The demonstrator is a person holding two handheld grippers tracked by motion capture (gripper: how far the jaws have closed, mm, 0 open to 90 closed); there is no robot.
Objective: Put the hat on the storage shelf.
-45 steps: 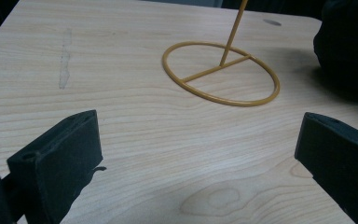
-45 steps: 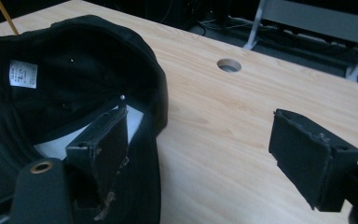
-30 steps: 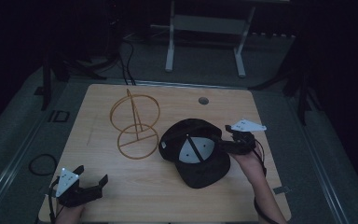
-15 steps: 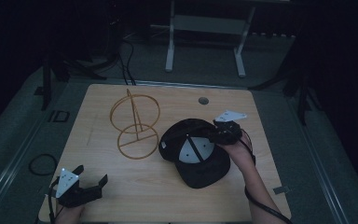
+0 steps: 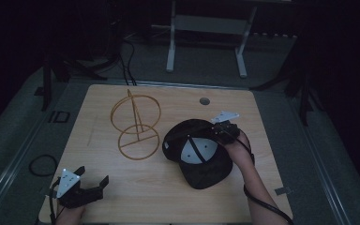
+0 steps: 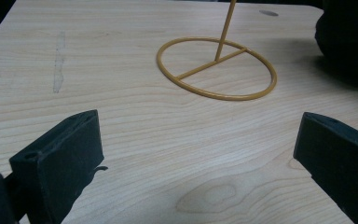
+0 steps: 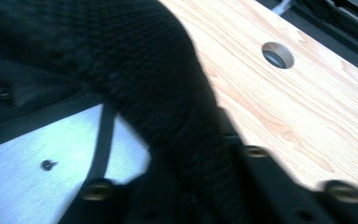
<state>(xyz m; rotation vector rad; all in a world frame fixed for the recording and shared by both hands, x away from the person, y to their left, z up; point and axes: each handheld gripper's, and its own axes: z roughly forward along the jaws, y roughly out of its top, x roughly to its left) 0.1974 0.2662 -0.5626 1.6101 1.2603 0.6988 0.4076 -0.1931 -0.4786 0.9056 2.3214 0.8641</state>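
A black cap (image 5: 201, 164) lies upside down on the right half of the wooden table (image 5: 178, 197), its pale lining facing up. My right gripper (image 5: 215, 132) sits at the cap's far right rim. In the right gripper view the black mesh rim (image 7: 135, 60) runs down between the jaws, which stand close on either side of it (image 7: 186, 186). A gold wire stand (image 5: 136, 126) with two rings stands left of the cap. My left gripper (image 5: 93, 175) rests near the front left corner, open and holding nothing. In the left gripper view (image 6: 200, 158) it faces the stand's base ring (image 6: 216, 67).
A round cable hole (image 5: 205, 101) is in the table near the far edge, also seen past the cap in the right gripper view (image 7: 278, 54). Bare wood lies between my left gripper and the stand. A white frame (image 5: 206, 28) stands on the floor behind the table.
My right gripper has moved left from beside the cap onto its rim, and the rim now sits between its jaws. The left gripper has stayed put.
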